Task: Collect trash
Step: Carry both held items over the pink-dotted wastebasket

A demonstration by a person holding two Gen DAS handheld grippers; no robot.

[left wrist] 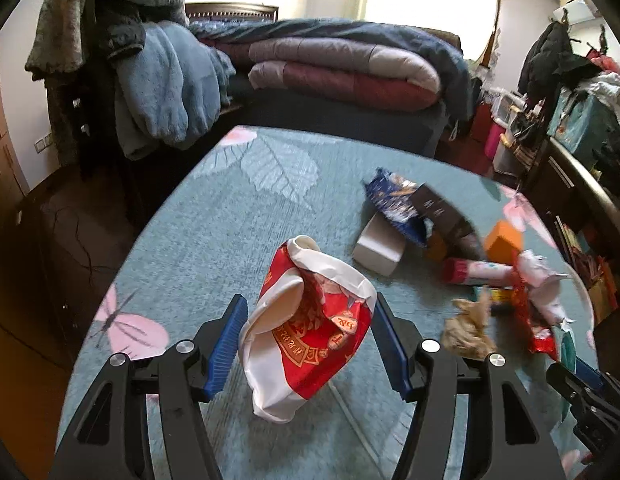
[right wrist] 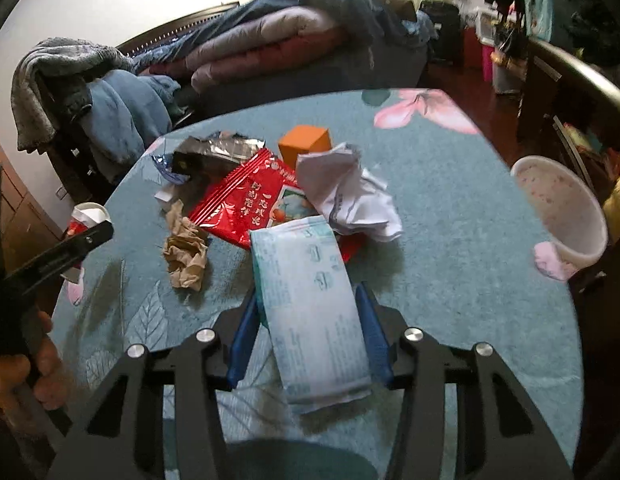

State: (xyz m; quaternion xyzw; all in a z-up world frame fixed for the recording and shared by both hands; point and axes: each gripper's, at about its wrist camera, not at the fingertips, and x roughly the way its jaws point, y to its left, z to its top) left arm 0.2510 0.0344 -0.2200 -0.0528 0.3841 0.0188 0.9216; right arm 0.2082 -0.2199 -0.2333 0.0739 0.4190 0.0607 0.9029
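Note:
My left gripper is shut on a crushed red and white paper cup, held above the teal tablecloth. My right gripper is shut on a pale blue wet-wipe packet, held over the table. The trash pile lies ahead: a red snack wrapper, crumpled white paper, crumpled brown paper, an orange box, a dark foil wrapper. The left view shows a white box, a blue wrapper and a pink tube.
A white speckled bin stands at the table's right edge. The round table has a teal leaf-pattern cloth. A bed with folded quilts lies behind. A chair draped with clothes stands at the back left. A dark desk is on the right.

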